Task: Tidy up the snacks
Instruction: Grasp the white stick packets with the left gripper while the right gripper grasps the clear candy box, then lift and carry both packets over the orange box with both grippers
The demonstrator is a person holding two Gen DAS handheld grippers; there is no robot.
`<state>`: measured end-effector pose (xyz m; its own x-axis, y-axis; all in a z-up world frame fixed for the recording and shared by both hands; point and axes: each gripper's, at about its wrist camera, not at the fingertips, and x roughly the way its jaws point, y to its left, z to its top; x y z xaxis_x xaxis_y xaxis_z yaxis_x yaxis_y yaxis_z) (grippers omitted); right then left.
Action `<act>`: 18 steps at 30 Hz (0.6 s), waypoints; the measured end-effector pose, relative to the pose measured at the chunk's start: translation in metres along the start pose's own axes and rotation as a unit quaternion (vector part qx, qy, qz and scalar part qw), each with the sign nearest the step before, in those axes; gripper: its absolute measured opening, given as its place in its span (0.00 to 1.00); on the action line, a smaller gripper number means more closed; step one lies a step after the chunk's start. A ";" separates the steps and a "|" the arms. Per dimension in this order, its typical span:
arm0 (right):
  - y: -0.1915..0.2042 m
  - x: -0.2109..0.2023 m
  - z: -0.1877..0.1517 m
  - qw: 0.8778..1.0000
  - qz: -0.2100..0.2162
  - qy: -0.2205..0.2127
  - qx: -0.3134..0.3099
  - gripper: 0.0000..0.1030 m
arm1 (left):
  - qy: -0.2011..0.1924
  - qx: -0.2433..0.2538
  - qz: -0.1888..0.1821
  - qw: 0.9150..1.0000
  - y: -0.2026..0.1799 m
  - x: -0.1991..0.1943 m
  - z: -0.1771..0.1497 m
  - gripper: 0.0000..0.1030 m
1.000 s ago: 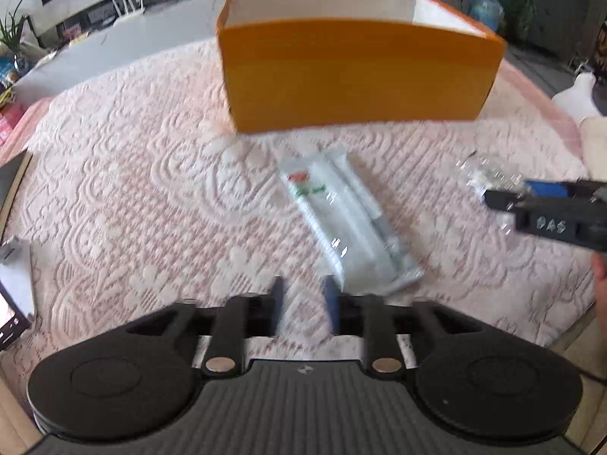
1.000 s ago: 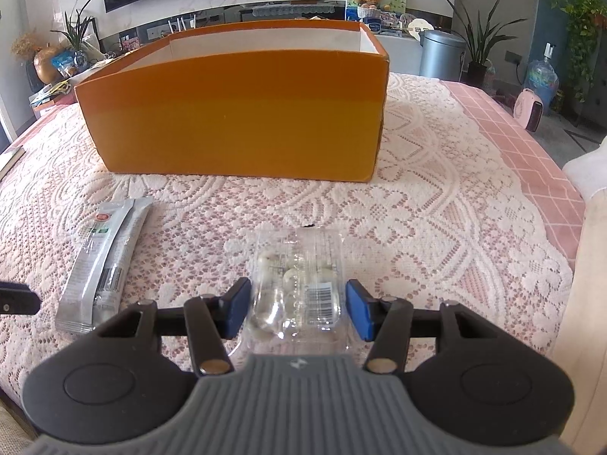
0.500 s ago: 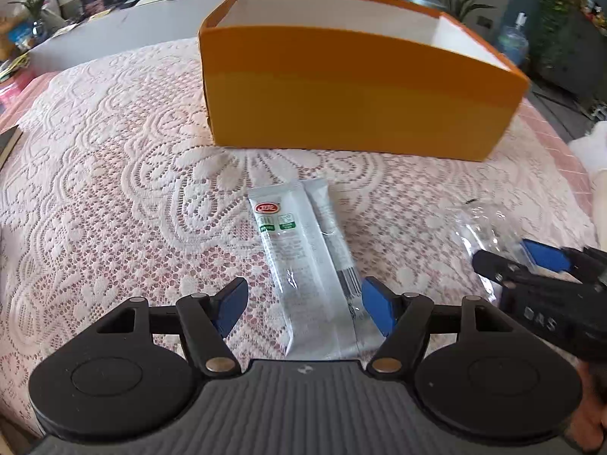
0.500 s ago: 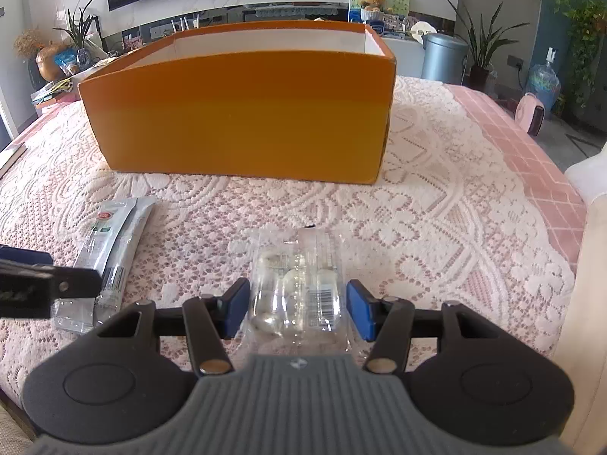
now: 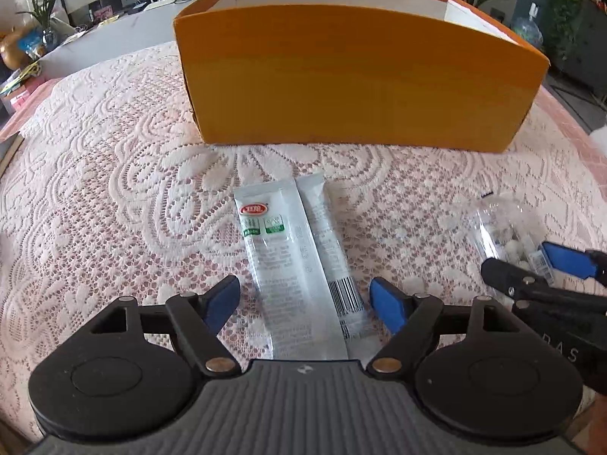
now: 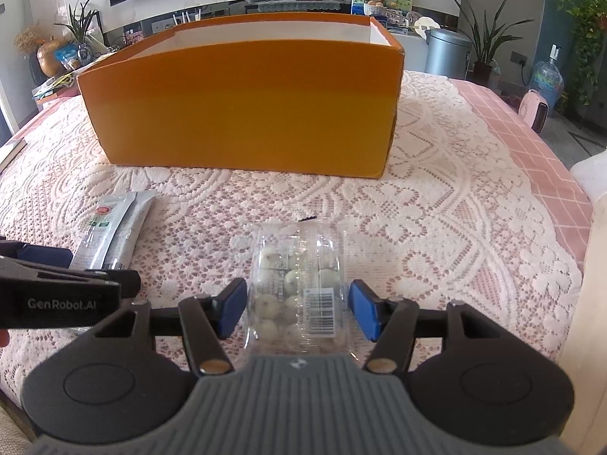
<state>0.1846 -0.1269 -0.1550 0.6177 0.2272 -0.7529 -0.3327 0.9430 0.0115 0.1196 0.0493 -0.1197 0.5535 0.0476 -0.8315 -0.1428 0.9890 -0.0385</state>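
Two silver snack sachets (image 5: 299,258) lie side by side on the lace cloth. My left gripper (image 5: 305,305) is open, its blue pads on either side of their near ends, not touching. A clear packet of small white balls (image 6: 297,292) lies between the open blue pads of my right gripper (image 6: 297,309). An open orange box (image 5: 356,76) stands behind both; it also shows in the right wrist view (image 6: 242,102). The sachets (image 6: 110,231) and the left gripper body (image 6: 57,295) show at the left of the right wrist view. The right gripper's fingers (image 5: 546,273) and the clear packet (image 5: 504,227) show at the right of the left wrist view.
The lace-covered table (image 6: 455,208) drops off at its right edge (image 6: 561,174). Plants, a bin (image 6: 447,53) and a water bottle (image 6: 546,79) stand beyond it. Clutter lies past the far left corner (image 5: 22,53).
My left gripper has opened wide and moved in over the sachets, straddling their near ends. My right gripper stays open around the clear packet, barely moved.
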 end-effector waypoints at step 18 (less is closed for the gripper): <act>-0.001 -0.002 0.001 1.000 -0.005 -0.005 0.002 0.52 | -0.062 0.028 -0.026 0.997 0.006 -0.017 -0.015 0.59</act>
<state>0.1849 -0.1284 -0.1530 0.6282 0.2191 -0.7466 -0.3236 0.9462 0.0054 0.0973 0.0524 -0.1145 0.6568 0.0090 -0.7540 -0.0668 0.9967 -0.0463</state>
